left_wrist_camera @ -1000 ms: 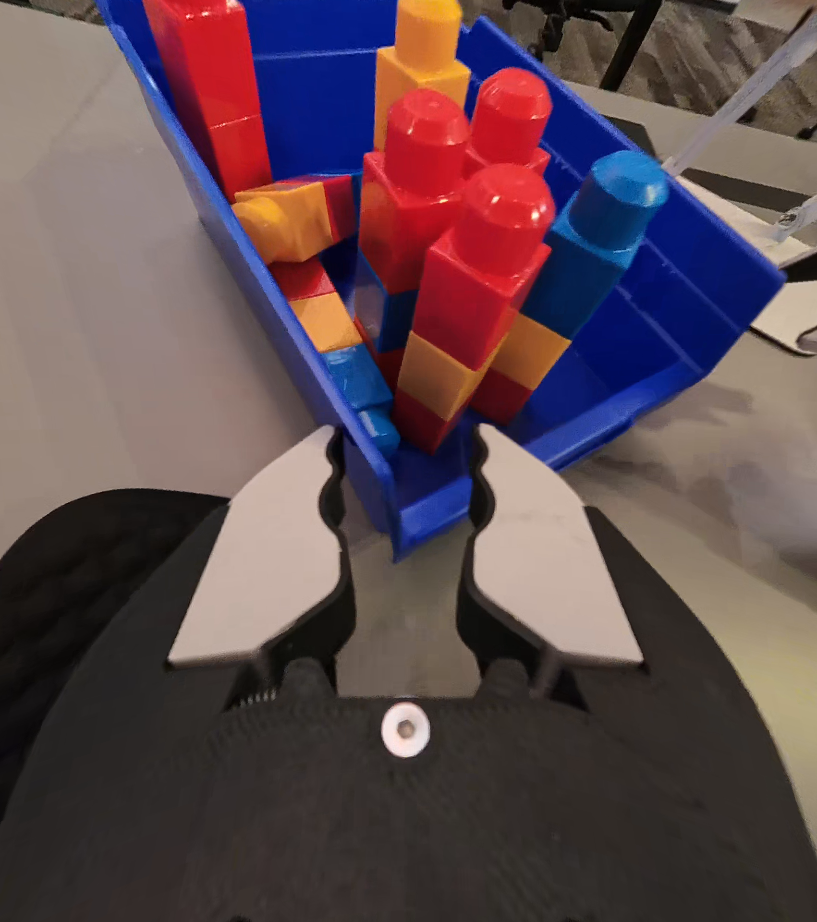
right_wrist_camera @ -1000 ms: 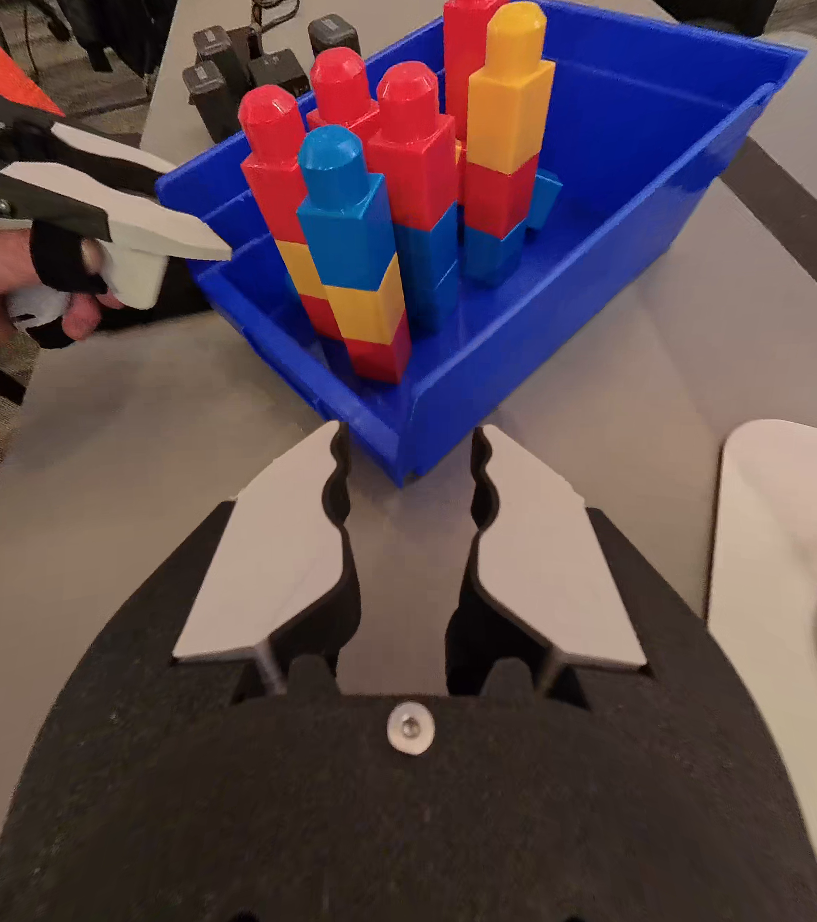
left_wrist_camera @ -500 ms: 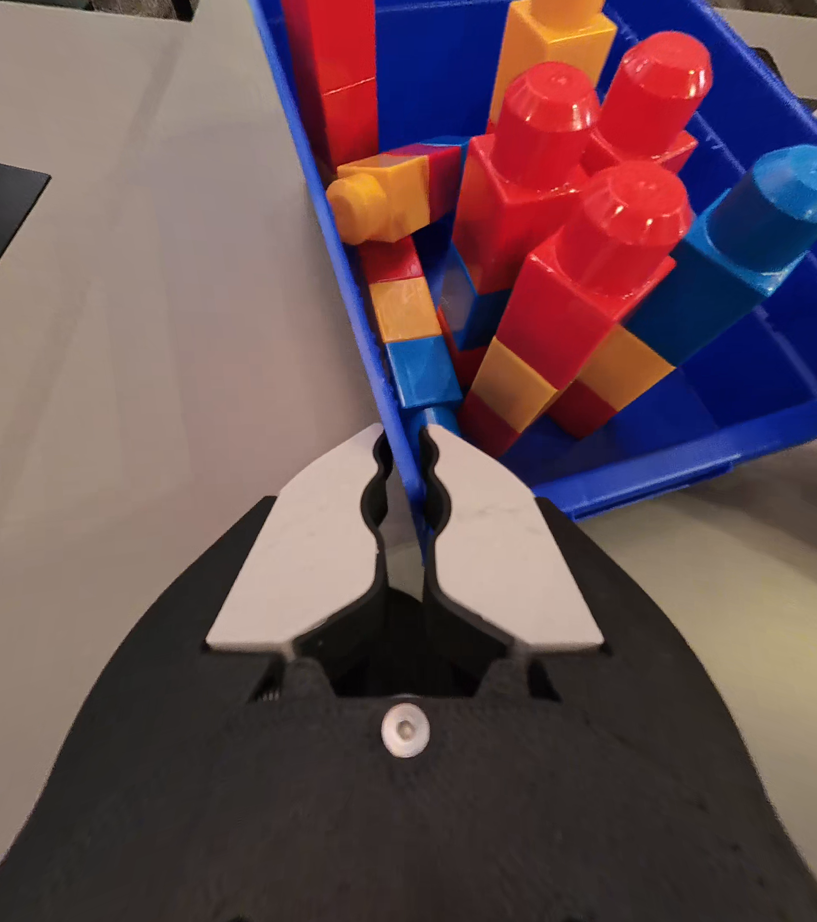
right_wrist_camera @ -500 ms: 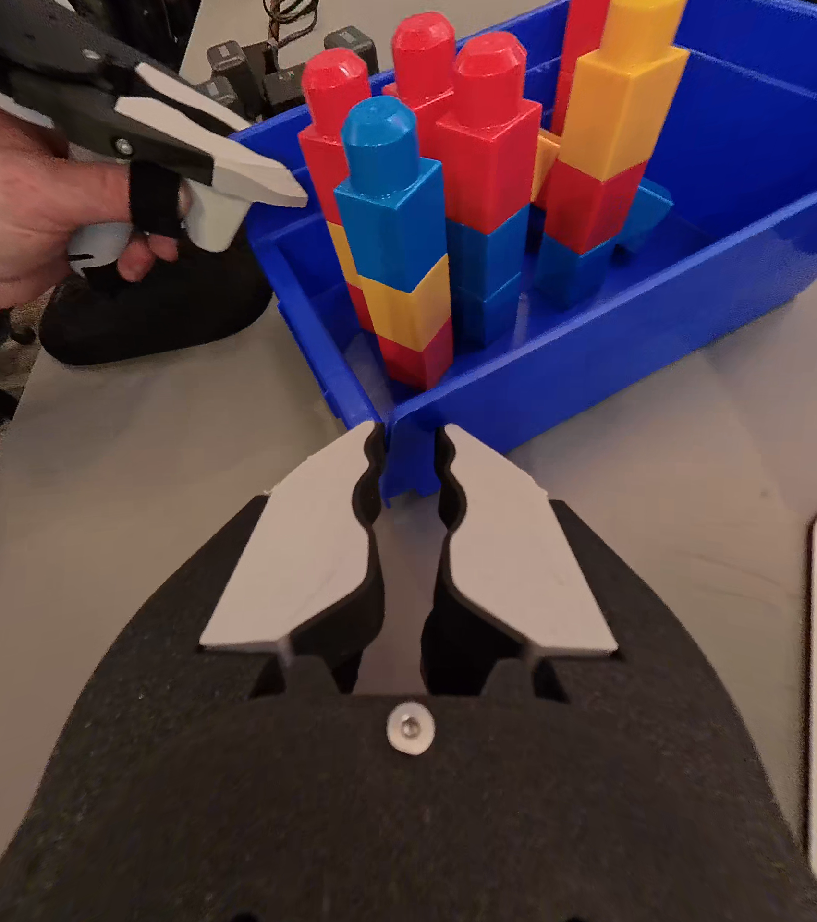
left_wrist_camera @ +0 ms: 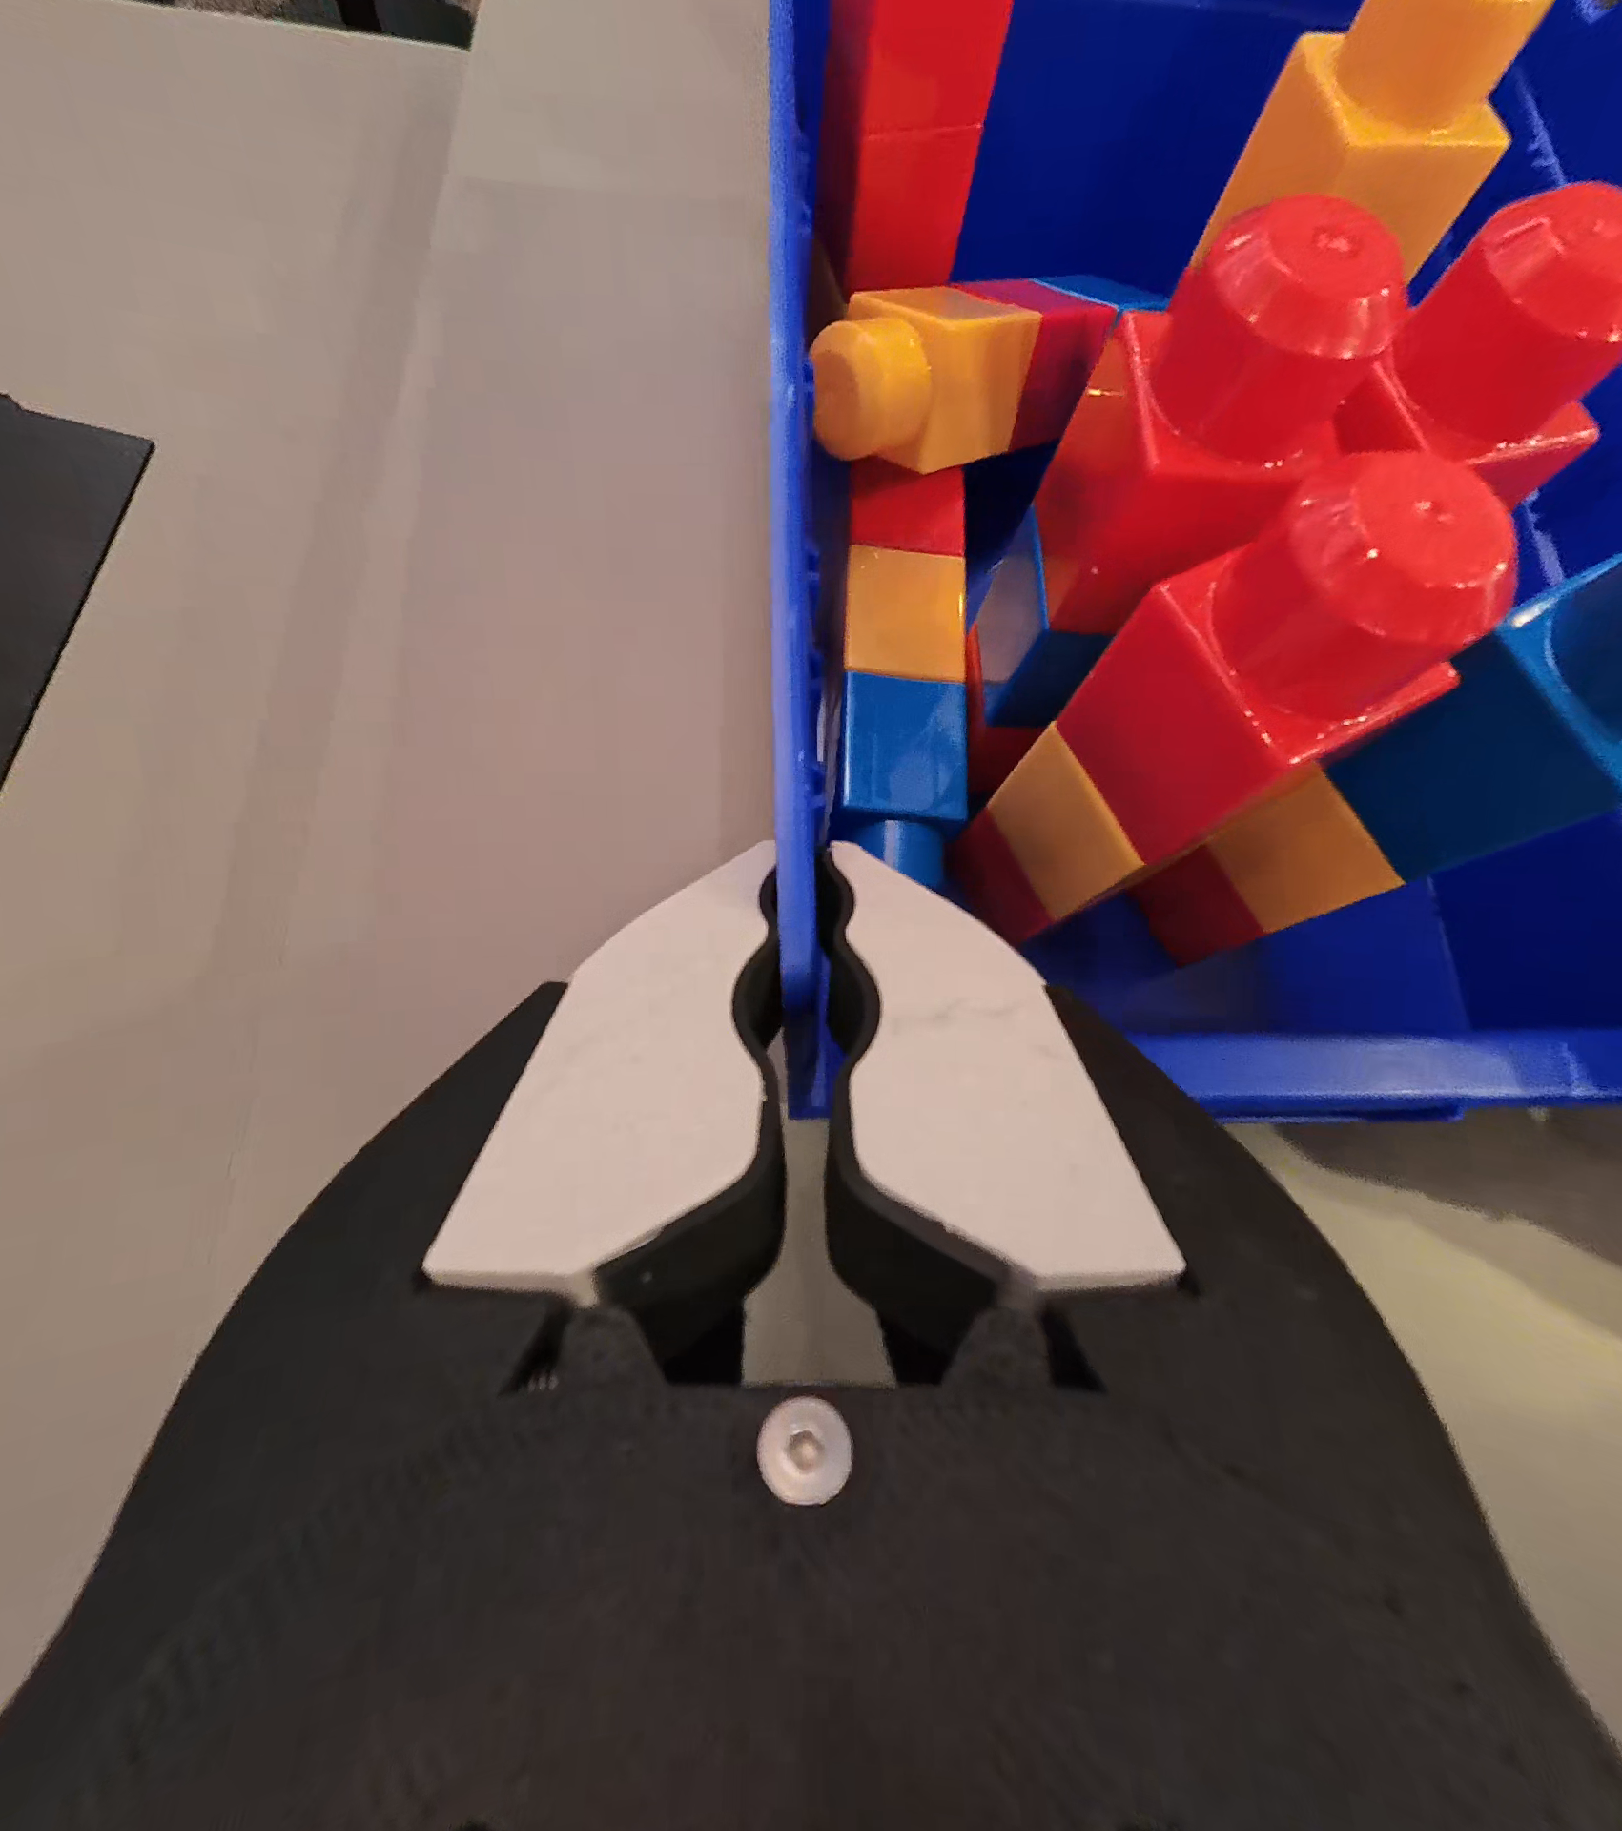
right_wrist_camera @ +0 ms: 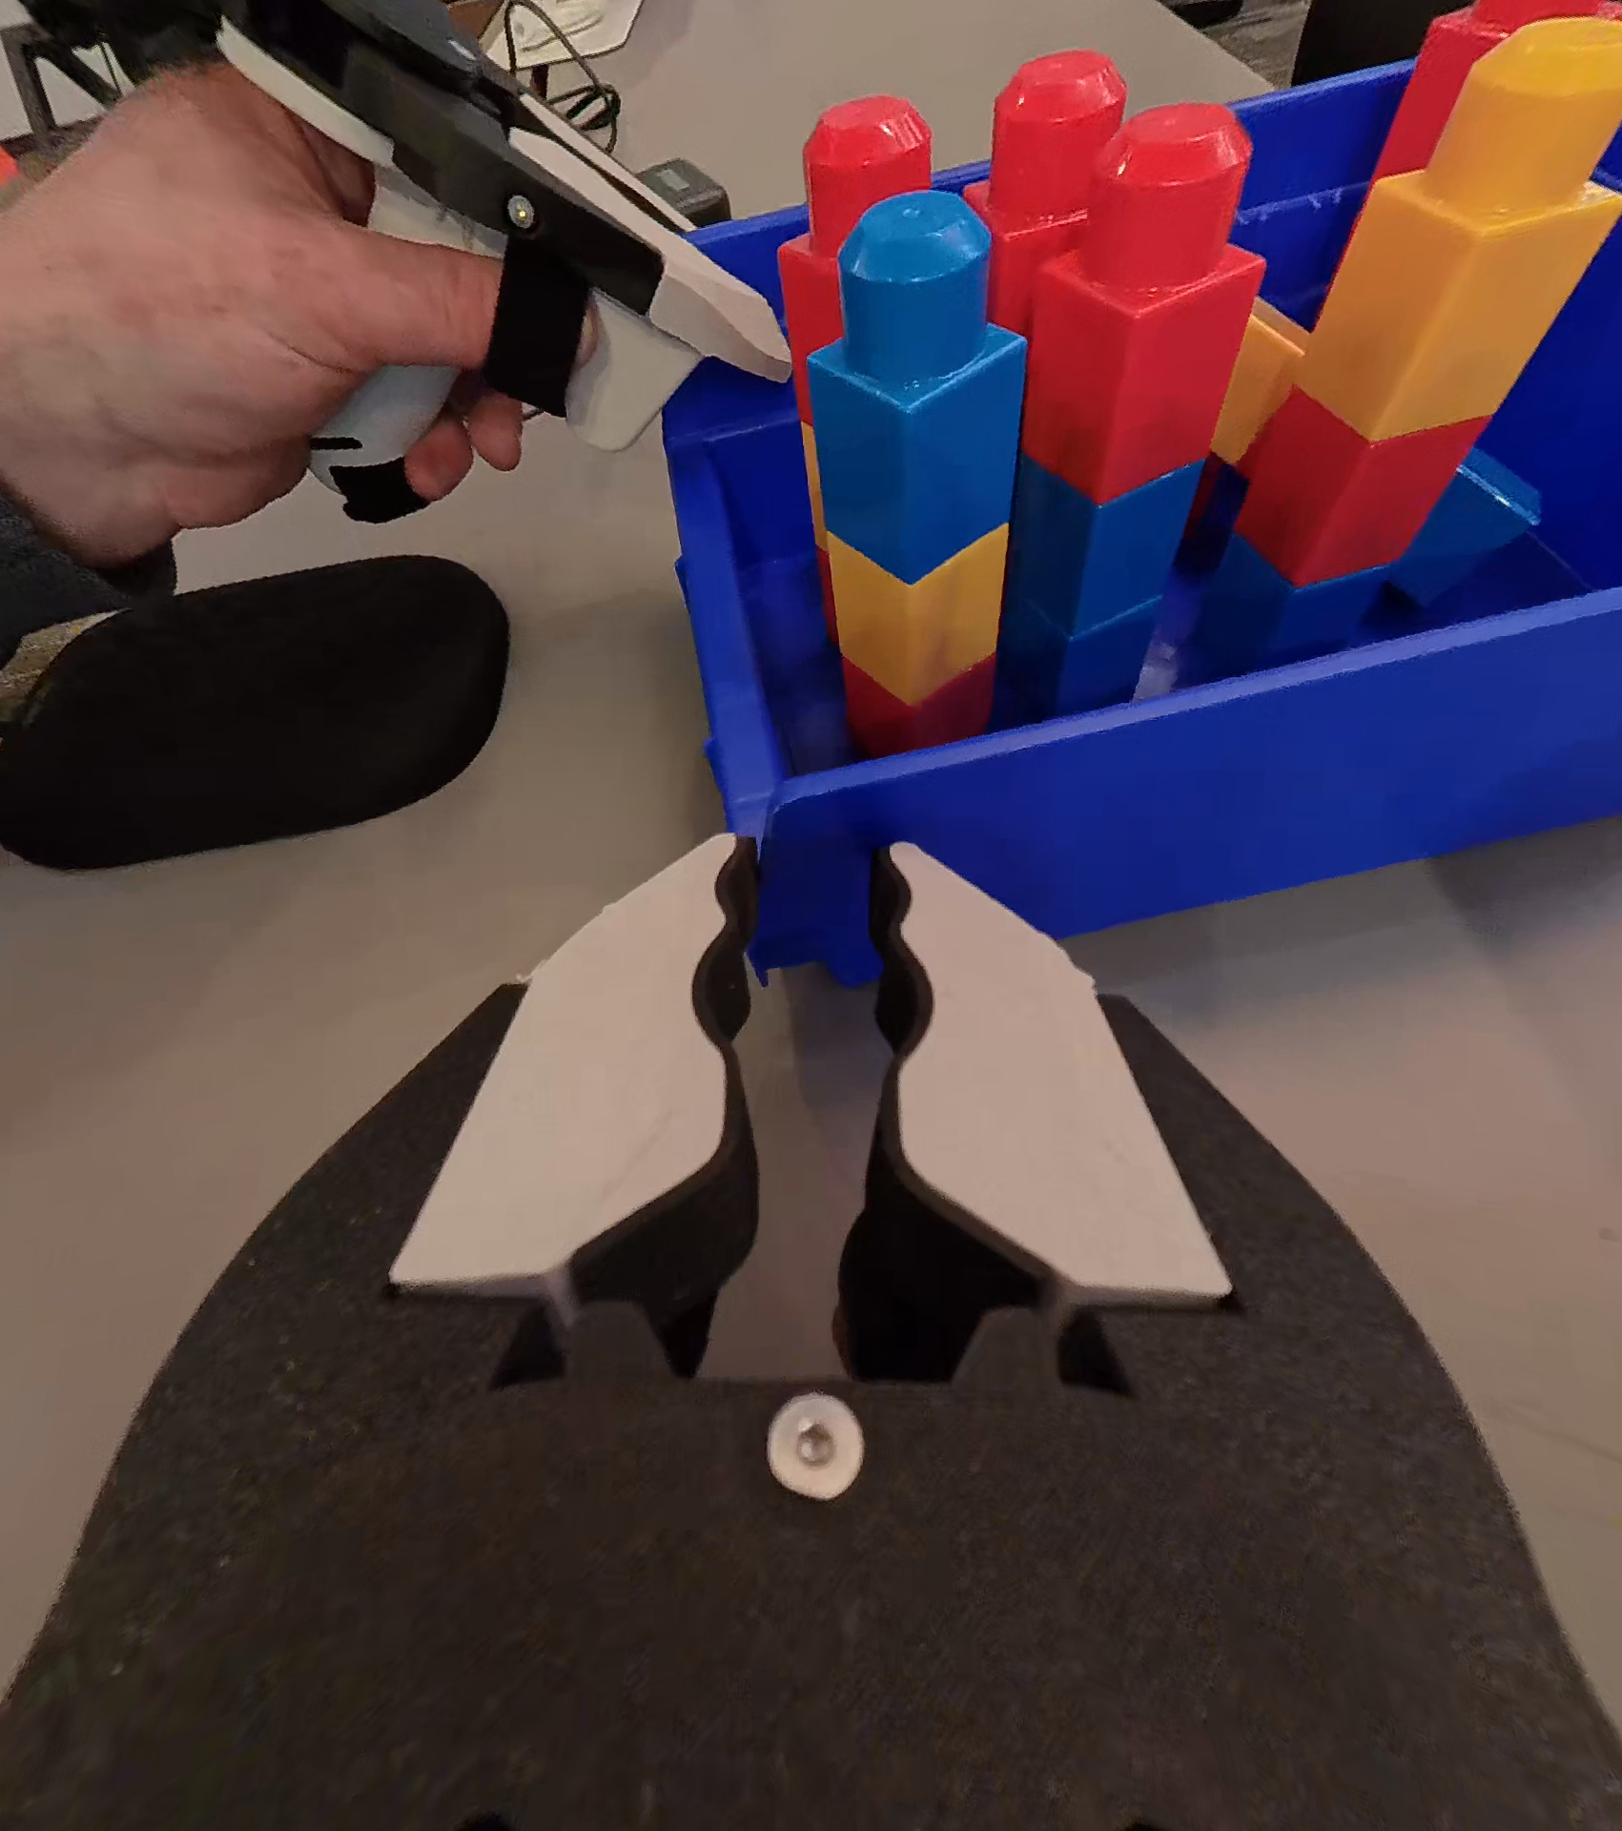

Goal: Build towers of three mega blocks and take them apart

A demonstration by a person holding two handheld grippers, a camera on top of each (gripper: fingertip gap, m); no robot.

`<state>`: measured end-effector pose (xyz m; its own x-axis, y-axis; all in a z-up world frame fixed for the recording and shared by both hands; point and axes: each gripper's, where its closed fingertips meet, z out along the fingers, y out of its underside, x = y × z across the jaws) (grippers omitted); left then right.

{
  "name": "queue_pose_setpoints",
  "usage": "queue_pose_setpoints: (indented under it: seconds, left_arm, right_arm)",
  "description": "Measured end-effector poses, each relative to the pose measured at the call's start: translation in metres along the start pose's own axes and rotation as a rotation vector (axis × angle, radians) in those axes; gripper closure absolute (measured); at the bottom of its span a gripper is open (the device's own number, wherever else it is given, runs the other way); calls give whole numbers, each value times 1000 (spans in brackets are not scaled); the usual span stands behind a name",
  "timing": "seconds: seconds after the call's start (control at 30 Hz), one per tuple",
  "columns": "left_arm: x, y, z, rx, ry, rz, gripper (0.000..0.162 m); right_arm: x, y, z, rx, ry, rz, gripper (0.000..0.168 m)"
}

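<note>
A grey desk is carrying a blue bin in which the three-block towers are standing. The left gripper is clamping the bin's side wall, while the right gripper is pinching its corner post. Both are probably bracing or shifting the bin before disassembly.

The bin sits on the table, towers of blocks standing inside it. At the bin's seven o'clock corner, the right gripper straddles the wall. At ten o'clock, the left gripper is on the rim, a pad below it.
</note>
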<state>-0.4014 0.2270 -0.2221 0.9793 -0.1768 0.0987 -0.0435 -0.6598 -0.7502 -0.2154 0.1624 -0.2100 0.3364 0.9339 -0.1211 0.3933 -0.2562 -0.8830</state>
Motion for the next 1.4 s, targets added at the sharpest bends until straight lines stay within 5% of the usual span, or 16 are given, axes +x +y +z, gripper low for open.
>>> queue_pose_setpoints:
  seconds: [1.03,1.4]
  left_arm:
    - [-28,-38,37,17,31,18,159]
    - [4,-55,-37,242,32,6,116]
  right_arm:
    - [34,-19,31,50,43,29,144]
    - [25,19,-28,37,58,3,136]
